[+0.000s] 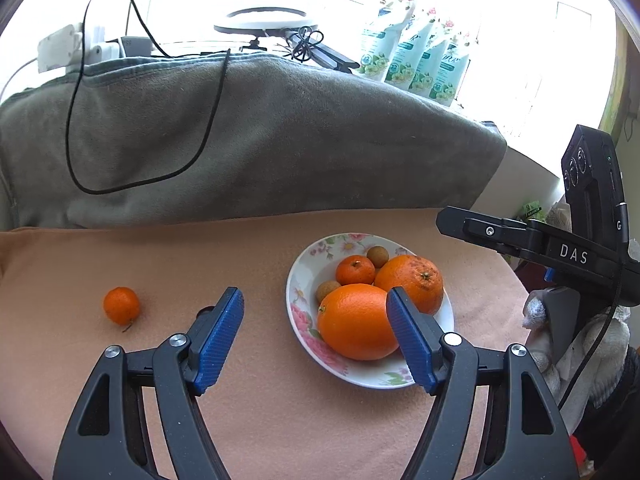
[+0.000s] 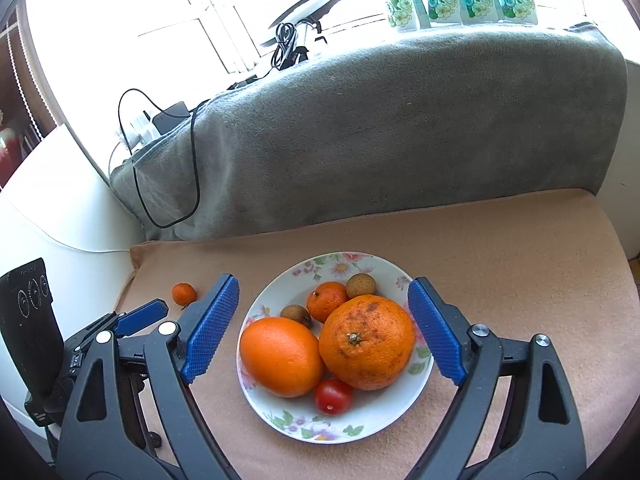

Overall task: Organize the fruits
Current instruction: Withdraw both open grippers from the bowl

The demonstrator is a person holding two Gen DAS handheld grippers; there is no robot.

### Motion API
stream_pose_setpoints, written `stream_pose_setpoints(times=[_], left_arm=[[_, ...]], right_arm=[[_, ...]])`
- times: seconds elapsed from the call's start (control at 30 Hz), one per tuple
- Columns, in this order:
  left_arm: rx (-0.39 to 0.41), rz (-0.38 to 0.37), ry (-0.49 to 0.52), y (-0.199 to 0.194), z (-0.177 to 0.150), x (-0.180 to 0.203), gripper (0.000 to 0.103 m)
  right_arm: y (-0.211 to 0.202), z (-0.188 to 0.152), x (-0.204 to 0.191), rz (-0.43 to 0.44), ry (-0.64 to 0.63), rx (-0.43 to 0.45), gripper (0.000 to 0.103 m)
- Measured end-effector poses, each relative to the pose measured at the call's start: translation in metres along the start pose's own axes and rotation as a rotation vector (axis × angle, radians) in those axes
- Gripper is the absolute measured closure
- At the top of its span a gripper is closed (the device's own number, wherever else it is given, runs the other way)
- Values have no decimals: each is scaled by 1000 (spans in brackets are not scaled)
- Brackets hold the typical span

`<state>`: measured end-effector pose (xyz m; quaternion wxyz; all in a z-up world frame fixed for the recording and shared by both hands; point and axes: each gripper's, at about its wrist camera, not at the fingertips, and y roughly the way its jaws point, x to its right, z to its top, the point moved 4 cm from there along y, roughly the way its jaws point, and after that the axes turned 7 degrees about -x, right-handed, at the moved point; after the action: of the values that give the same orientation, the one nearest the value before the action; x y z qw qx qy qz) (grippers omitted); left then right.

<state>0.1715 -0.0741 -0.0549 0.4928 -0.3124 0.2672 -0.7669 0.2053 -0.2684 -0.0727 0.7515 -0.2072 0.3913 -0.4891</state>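
Observation:
A floral plate [image 1: 372,380] [image 2: 360,428] sits on the peach cloth. It holds a smooth orange [image 1: 354,322] [image 2: 280,356], a rough-skinned orange [image 1: 412,278] [image 2: 366,340], a small mandarin [image 1: 354,270] [image 2: 326,300], two longans [image 1: 377,255] [image 2: 361,285] and a red tomato [image 2: 333,396]. A loose mandarin [image 1: 121,305] [image 2: 184,293] lies on the cloth left of the plate. My left gripper [image 1: 314,296] is open and empty, hovering at the plate's left edge. My right gripper [image 2: 323,280] is open above the plate, its blue pads apart from the fruit.
A grey blanket [image 1: 280,140] [image 2: 400,120] drapes the raised back behind the cloth, with a black cable [image 1: 80,140] hanging over it. Green-labelled bottles [image 1: 416,60] and a ring light [image 1: 264,20] stand at the window. A gloved hand [image 1: 580,340] grips the right tool.

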Motion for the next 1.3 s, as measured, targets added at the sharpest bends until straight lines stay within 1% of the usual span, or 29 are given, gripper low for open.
stream_pose_setpoints(times=[0.23, 0.4, 0.5, 0.6, 0.67, 0.77, 0.9, 1.0, 1.1, 1.17, 1.23, 1.27, 1.3], left_arm=[[82, 78, -49, -60, -23, -35, 29], [137, 152, -105, -107, -53, -64, 29], [156, 174, -145, -130, -74, -79, 29], [167, 185, -185, -145, -96, -87, 29], [162, 186, -193, -148, -109, -89, 29], [142, 187, -190, -146, -125, -88, 29], [115, 171, -182, -139, -136, -85, 29], [108, 164, -191, -136, -146, -85, 29], [84, 145, -203, -131, -156, -84, 30], [72, 144, -191, -128, -161, -81, 30], [63, 148, -178, -125, -166, -77, 35], [52, 138, -175, -123, -168, -74, 37], [41, 125, -171, -120, -170, -72, 42]], right_arm=[[-34, -24, -28, -38, -89, 70, 14], [-67, -48, -59, -62, -175, 125, 14], [-83, -64, -76, -63, -216, 142, 14], [-96, -84, -90, -56, -249, 148, 14], [-102, -97, -94, -51, -254, 156, 14], [-107, -116, -96, -46, -256, 146, 14], [-103, -128, -94, -41, -245, 123, 14], [-93, -128, -95, -23, -245, 91, 14], [-80, -121, -102, -8, -264, 71, 14], [-69, -115, -107, 8, -272, 53, 14], [-55, -110, -112, 24, -280, 39, 15], [-47, -108, -114, 29, -284, 29, 17], [-38, -106, -117, 32, -285, 17, 25]])
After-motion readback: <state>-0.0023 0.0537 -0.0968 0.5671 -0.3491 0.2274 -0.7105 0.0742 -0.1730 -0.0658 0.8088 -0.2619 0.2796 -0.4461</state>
